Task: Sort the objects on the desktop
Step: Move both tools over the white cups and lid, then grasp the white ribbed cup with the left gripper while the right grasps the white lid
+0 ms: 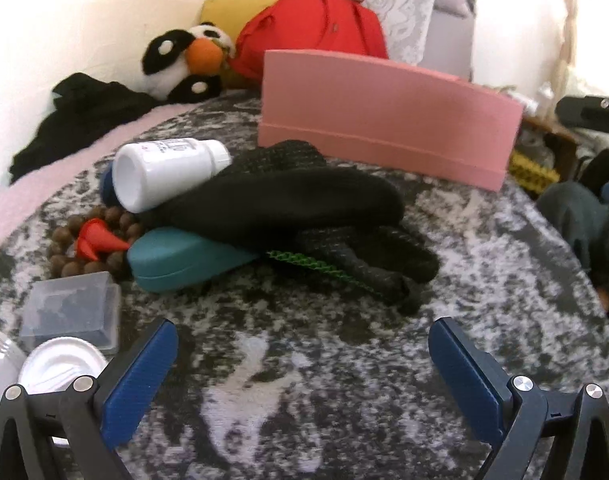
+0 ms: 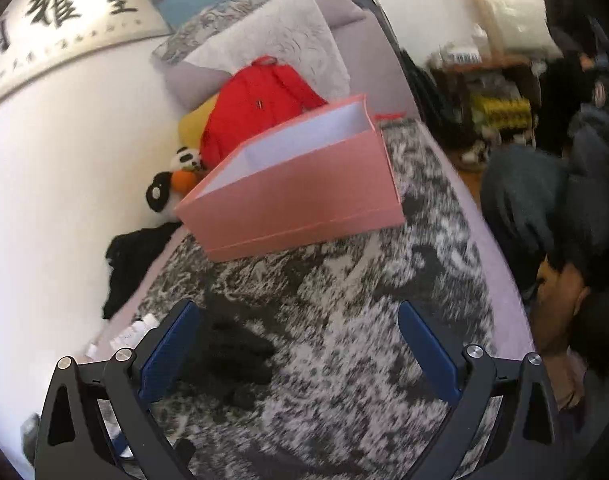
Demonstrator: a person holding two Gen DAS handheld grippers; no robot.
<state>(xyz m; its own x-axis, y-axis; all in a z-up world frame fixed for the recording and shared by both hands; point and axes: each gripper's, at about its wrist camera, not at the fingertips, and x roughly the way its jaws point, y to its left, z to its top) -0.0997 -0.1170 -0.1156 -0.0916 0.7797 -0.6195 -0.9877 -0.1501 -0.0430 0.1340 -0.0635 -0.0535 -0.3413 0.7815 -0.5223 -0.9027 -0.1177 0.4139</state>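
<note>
- Ahead of my left tongs (image 1: 302, 354), which were spread wide and held nothing, the clutter lay heaped on the mottled bed cover (image 1: 464, 280).
- My right tongs (image 2: 300, 340) were likewise wide apart and empty, hanging above the cover; that view was blurred.
- I saw a white bottle (image 1: 164, 172) lying on its side, propped on a black glove (image 1: 304, 208); I judged it light, stiff and smooth, best pinched across the body.
- I judged the glove soft and floppy, best gathered at the bunched middle.
- A teal case (image 1: 176, 260) sat partly under the glove: rigid, rounded, likely slippery.
- Beads (image 1: 104, 240) and a clear box (image 1: 72, 308) lay left of it.
- The pink box (image 2: 304, 184) stood open beyond the heap, apparently empty.
</note>
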